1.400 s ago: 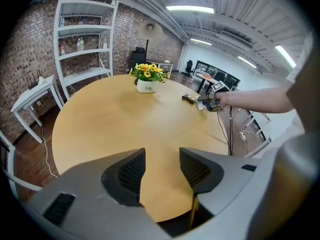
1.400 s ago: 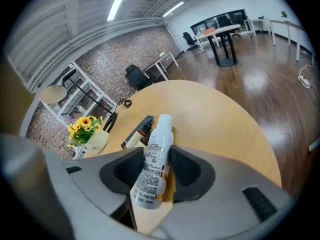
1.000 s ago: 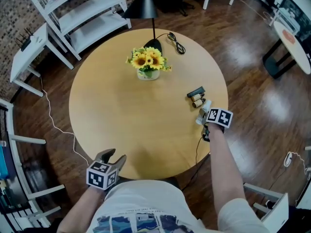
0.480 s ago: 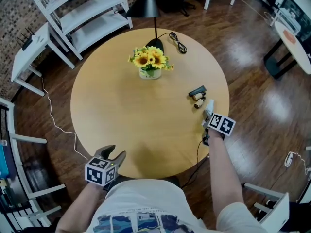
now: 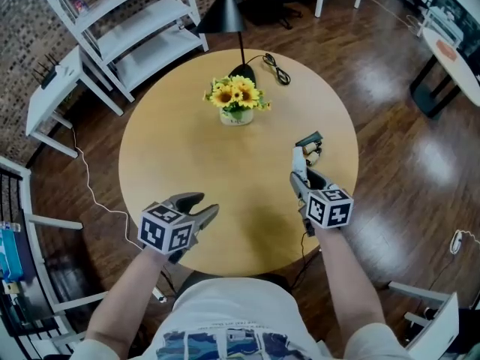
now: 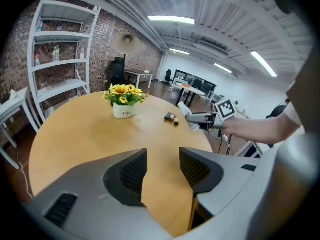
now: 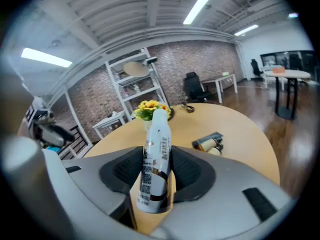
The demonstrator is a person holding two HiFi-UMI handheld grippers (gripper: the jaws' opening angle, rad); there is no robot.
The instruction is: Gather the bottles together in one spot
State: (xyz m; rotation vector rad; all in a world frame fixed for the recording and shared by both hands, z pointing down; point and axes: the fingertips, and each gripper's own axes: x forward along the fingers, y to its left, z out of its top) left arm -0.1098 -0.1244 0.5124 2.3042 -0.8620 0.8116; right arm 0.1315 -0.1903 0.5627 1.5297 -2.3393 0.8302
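A white spray bottle (image 7: 156, 154) stands tilted between the jaws of my right gripper (image 7: 156, 176), which closed within the last second and is now shut on it. In the head view the right gripper (image 5: 301, 174) holds this bottle (image 5: 298, 158) above the table's right side. Just beyond it, two small brown bottles (image 5: 312, 152) and a dark flat bottle (image 5: 307, 139) lie on the wood; they also show as the small bottles (image 7: 211, 142) right of the held one. My left gripper (image 5: 205, 205) hovers over the near left part of the table, open and empty (image 6: 162, 170).
A vase of sunflowers (image 5: 236, 100) stands at the table's middle back, with a black lamp (image 5: 225, 13) and a coiled cable (image 5: 274, 67) behind it. White shelves (image 5: 127, 28) stand beyond the round table (image 5: 172, 148). A cord hangs off the near right edge (image 5: 304, 227).
My right gripper closed on the white bottle at the table's right edge, lifted it and carried it inward. My left gripper rose and moved forward over the table.
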